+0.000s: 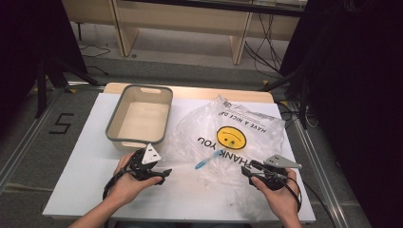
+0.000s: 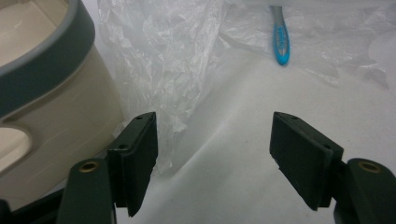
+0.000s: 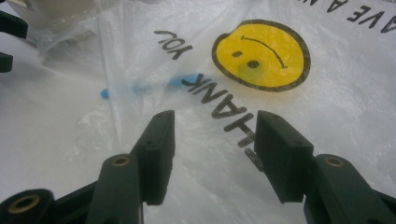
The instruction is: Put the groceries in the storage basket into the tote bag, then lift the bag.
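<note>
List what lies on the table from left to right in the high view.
Left gripper → beige bin → blue toothbrush → smiley face on the plastic bag → right gripper.

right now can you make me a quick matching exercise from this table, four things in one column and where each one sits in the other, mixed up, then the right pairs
Things
1. tub
2. plastic bag
3. toothbrush
4. left gripper

Places
A. spread over the right half of the table, smiley print facing up
B. near edge of the table, just in front of the tub, jaws open
C. far left part of the table, beside the bag
D. at the bag's near edge, between the two grippers, partly under the plastic

Pairs: 1-C, 2-A, 3-D, 4-B
</note>
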Demonstrator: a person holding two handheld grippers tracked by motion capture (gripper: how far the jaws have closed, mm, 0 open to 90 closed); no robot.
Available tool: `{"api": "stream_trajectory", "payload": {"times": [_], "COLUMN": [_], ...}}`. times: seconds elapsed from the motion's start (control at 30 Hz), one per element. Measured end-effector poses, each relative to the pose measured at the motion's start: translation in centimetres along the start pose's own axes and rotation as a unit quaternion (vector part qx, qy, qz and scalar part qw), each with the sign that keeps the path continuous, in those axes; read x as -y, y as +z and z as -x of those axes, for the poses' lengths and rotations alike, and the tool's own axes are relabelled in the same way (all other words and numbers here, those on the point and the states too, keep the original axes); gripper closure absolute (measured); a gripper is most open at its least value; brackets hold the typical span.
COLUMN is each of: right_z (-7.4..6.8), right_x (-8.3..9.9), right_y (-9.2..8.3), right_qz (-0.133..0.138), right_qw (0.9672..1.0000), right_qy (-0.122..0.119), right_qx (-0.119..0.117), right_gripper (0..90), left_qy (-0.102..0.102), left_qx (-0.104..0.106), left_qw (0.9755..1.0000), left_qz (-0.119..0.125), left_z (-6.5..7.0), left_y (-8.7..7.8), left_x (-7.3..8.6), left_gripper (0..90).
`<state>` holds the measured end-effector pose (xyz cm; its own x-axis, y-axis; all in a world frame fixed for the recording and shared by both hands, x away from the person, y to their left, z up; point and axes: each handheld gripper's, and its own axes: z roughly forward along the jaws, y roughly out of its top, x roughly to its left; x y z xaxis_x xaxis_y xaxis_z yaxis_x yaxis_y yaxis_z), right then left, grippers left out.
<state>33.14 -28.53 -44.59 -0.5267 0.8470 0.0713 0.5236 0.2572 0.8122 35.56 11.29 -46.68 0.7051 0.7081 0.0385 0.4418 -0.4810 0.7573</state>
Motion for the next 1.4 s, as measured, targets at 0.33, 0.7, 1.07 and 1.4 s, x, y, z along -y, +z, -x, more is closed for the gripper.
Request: {"api": "stream_trajectory", "payload": {"times": [0.33, 0.7, 1.07, 1.4], "right_z": [0.18, 0.18, 0.09, 0.00], "right_x": [0.22, 0.25, -0.05, 0.09], "right_y": [0.10, 0.11, 0.56, 0.24], "right_qz": [-0.004, -0.007, -0.007, -0.009], "right_qw": [1.0000, 1.0000, 1.0000, 0.9999], "right_qy": [0.003, 0.005, 0.000, -0.005], "right_qx": [0.004, 0.000, -0.004, -0.010], "right_gripper": [48.4, 48.1, 48.1, 48.0], "left_qy": [-0.001, 0.002, -0.001, 0.006], "left_qx": [-0.002, 0.002, -0.005, -0.007], "left_qw": [1.0000, 1.0000, 1.0000, 1.0000], "left_qz": [0.002, -0.001, 0.004, -0.001], "left_z": [-0.09, 0.10, -0.19, -0.08], "left_y": [0.04, 0.27, 0.05, 0.44], "left_x": [0.12, 0.03, 0.25, 0.04], "left_gripper": [32.2, 31.8, 31.8, 30.8]}}
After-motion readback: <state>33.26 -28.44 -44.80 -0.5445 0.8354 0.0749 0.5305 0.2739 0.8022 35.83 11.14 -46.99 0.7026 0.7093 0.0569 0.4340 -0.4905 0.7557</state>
